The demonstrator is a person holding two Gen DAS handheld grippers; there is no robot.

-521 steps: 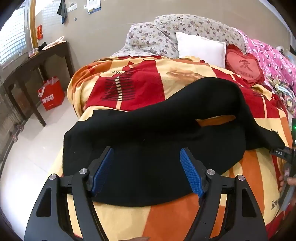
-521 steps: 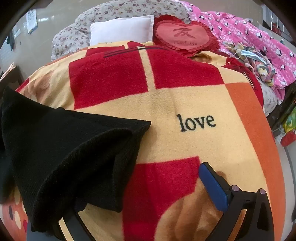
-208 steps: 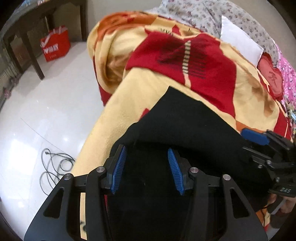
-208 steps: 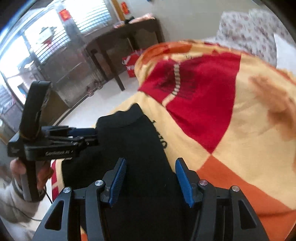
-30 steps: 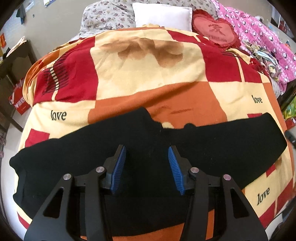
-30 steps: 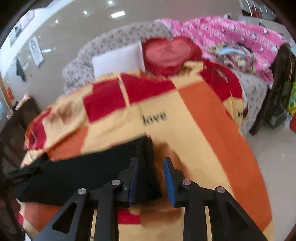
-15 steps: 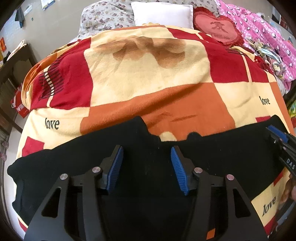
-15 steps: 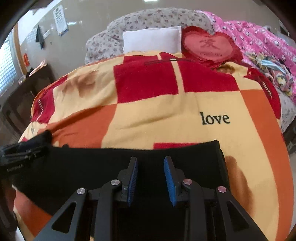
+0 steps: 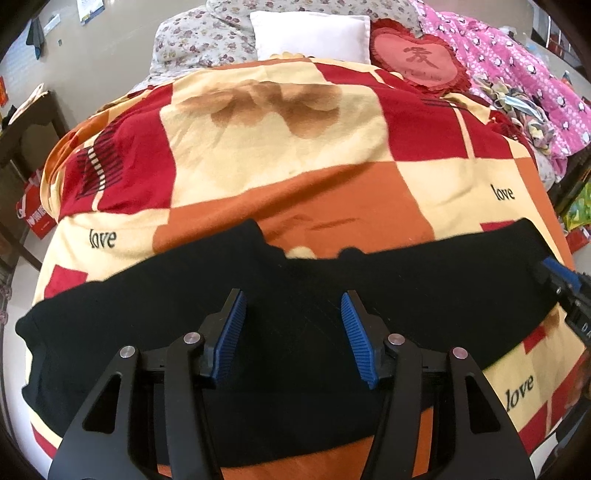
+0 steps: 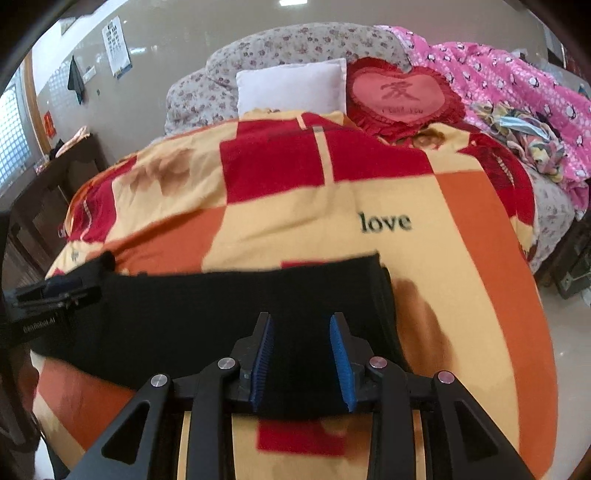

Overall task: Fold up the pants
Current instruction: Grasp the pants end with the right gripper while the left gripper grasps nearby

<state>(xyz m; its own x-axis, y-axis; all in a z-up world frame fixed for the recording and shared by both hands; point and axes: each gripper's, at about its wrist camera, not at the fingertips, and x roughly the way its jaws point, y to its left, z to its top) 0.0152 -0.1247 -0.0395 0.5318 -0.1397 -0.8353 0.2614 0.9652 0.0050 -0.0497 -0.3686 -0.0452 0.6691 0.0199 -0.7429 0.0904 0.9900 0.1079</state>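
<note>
- My left gripper (image 9: 291, 321) tilts steeply down over the black pants (image 9: 166, 332), jaws parted, having just widened; fabric lies beneath and between them, unpinched.
- My right gripper (image 10: 301, 345) angles down near the pants' right end, jaws narrow, just easing apart, cloth between them, not squeezed.
- Pants stretch across the blanket (image 9: 280, 155) on the bed.

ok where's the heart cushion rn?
Heart cushion sits at the head of the bed, upper right in both views, between the white pillow and pink quilt.
</note>
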